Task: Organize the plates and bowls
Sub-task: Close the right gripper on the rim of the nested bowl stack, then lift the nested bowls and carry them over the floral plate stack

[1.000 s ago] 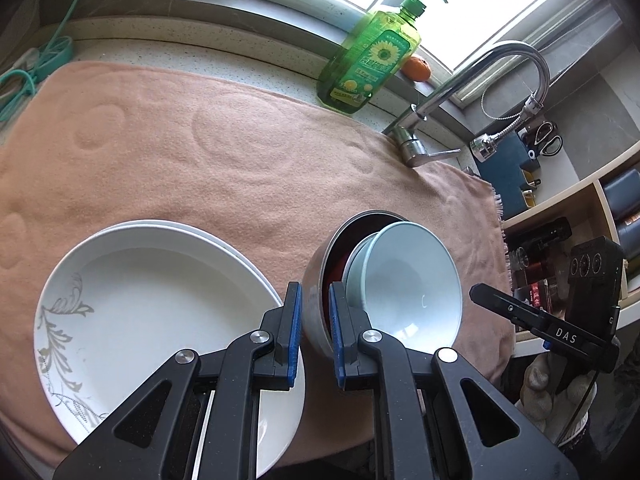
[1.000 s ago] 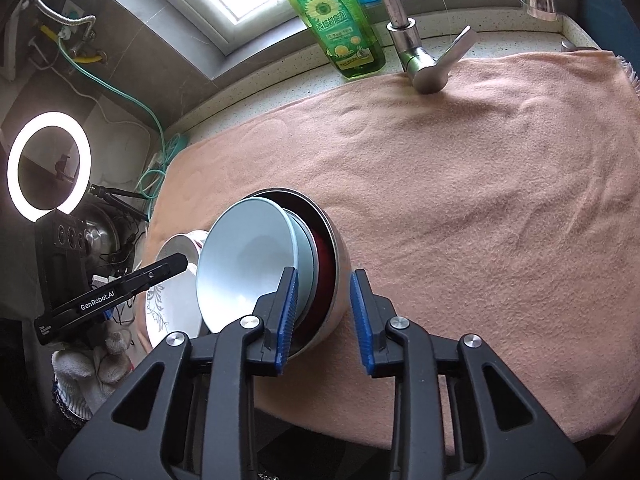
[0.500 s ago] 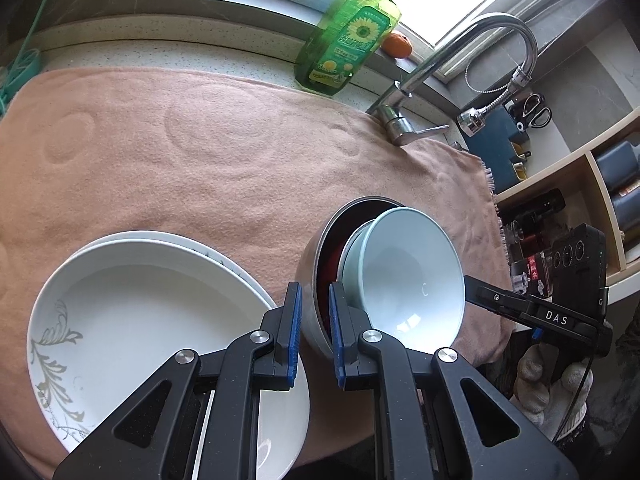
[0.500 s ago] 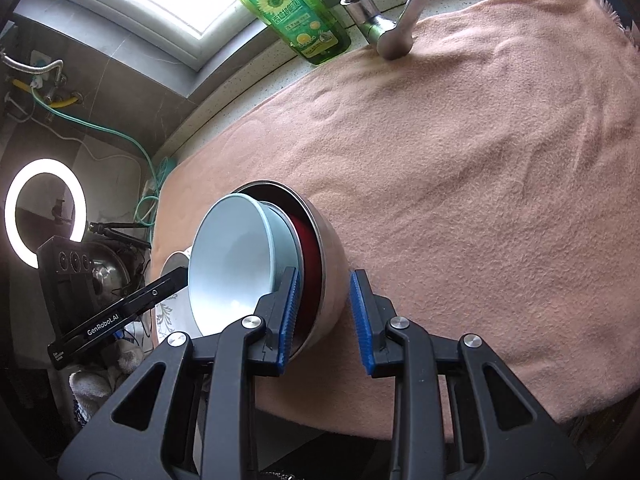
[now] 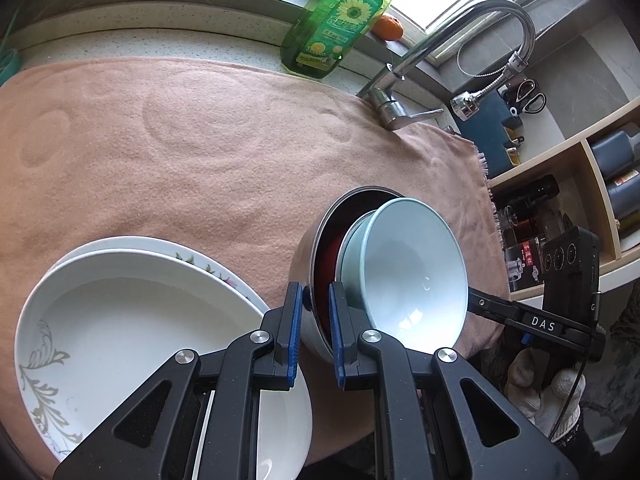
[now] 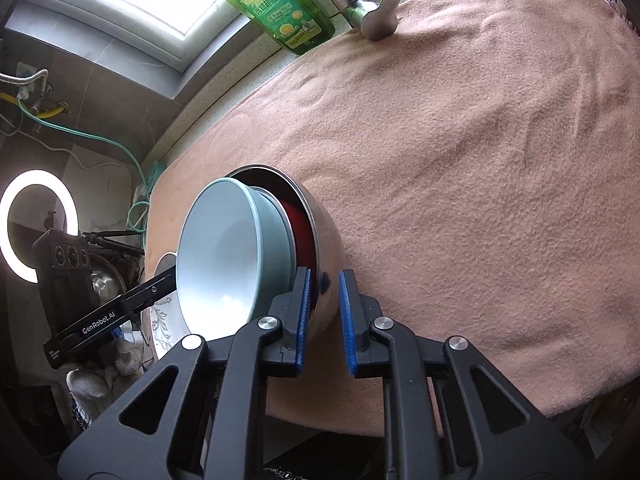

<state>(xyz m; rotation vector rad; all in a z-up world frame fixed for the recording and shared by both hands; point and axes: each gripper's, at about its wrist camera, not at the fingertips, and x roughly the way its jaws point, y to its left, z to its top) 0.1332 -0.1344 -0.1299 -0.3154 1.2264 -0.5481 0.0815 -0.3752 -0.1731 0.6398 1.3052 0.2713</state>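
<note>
Both grippers pinch the rim of the steel bowl [image 5: 310, 276] from opposite sides — the left gripper [image 5: 312, 334] and the right gripper [image 6: 324, 312] each clenched on its wall, probably to carry the whole nest at once. The pale blue bowls [image 5: 412, 276] sit inside it, tipped so their mouths face about 4 o'clock in the left view, over the peach towel [image 5: 200, 152]. At 8 o'clock lie the stacked white plates [image 5: 120, 320] — likely the sorted pile.

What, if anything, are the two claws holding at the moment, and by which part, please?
Both grip the rim of the tilted steel bowl with nested light-blue bowls: left claw and right claw on opposite sides, one finger inside, one outside.
</note>
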